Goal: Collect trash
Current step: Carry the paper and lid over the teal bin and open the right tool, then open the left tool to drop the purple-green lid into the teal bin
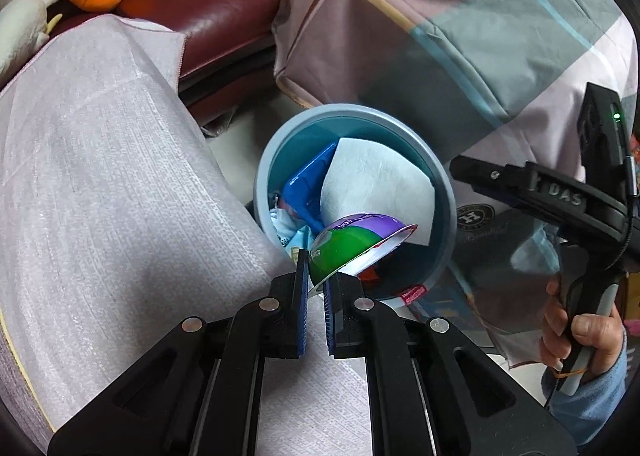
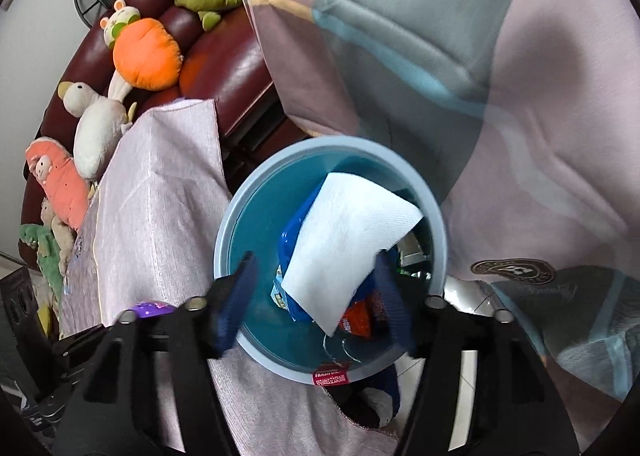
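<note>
Left tool (image 1: 316, 276) grips a purple-green wrapper (image 1: 352, 244) over the bin (image 1: 446, 191); right tool (image 2: 316, 296) gapes wide.

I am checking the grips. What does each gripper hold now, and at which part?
The left gripper pinches the rim of the purple and green cup over the bin. The right gripper is open and holds nothing; the paper towel lies in the bin.

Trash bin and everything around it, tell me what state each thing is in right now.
Trash bin: upright, open-topped, partly filled.
White paper towel: lying in the bin on the other trash.
Purple-and-green wrapper: held over the bin's rim.
Left gripper: shut on the wrapper.
Right gripper: open above the bin, nothing between its fingers.
</note>
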`<action>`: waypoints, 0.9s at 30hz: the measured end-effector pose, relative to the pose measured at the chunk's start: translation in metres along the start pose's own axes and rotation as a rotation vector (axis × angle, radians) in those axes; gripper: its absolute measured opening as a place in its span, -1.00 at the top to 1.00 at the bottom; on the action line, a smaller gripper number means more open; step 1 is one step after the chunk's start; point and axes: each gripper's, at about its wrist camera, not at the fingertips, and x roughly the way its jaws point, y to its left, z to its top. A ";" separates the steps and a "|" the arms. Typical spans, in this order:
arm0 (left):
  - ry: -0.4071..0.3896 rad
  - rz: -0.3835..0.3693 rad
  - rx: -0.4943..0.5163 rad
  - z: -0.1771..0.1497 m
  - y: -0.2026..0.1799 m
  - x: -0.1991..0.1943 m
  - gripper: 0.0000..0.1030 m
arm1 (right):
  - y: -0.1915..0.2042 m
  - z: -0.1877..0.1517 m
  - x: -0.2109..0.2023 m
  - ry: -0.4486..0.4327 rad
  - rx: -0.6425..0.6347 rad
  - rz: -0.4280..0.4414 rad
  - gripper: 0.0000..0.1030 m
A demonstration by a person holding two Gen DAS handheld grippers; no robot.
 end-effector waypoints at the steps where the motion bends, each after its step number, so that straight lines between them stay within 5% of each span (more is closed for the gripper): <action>1: 0.001 -0.001 0.002 0.000 -0.001 0.001 0.85 | 0.000 0.000 -0.003 -0.005 0.000 0.000 -0.24; 9: 0.014 -0.007 0.012 0.002 -0.009 0.009 0.85 | -0.003 0.000 -0.016 -0.022 0.016 -0.019 -0.45; 27: 0.045 -0.052 0.029 0.018 -0.023 0.038 0.84 | -0.003 0.001 -0.025 -0.019 0.007 -0.077 -0.49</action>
